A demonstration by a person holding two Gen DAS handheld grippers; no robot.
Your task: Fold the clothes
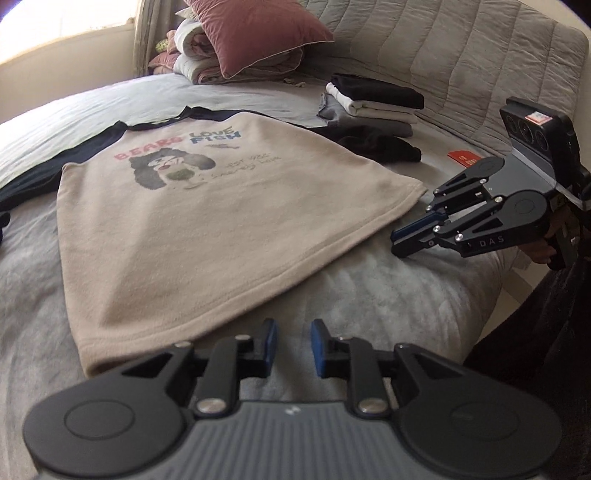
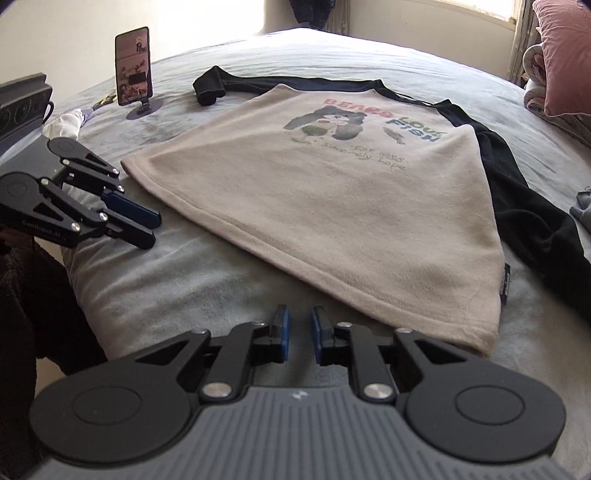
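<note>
A beige sweatshirt (image 1: 221, 221) (image 2: 351, 203) with dark sleeves and a "BEARS LOVE FISH" print lies flat, face up, on the grey bed (image 1: 369, 295). My left gripper (image 1: 294, 330) hovers just off the hem's near corner, its blue pads a small gap apart with nothing between them. My right gripper (image 2: 299, 323) sits beside the hem's other corner, also slightly open and empty. Each gripper shows in the other's view, low over the blanket beside the hem: the right gripper (image 1: 400, 242) and the left gripper (image 2: 153, 229).
A stack of folded clothes (image 1: 373, 99) and a loose black garment (image 1: 373, 146) lie past the shirt. Pillows and bedding (image 1: 251, 33) are piled at the head. A phone on a stand (image 2: 133, 66) stands on the far side. The bed edge drops off near me.
</note>
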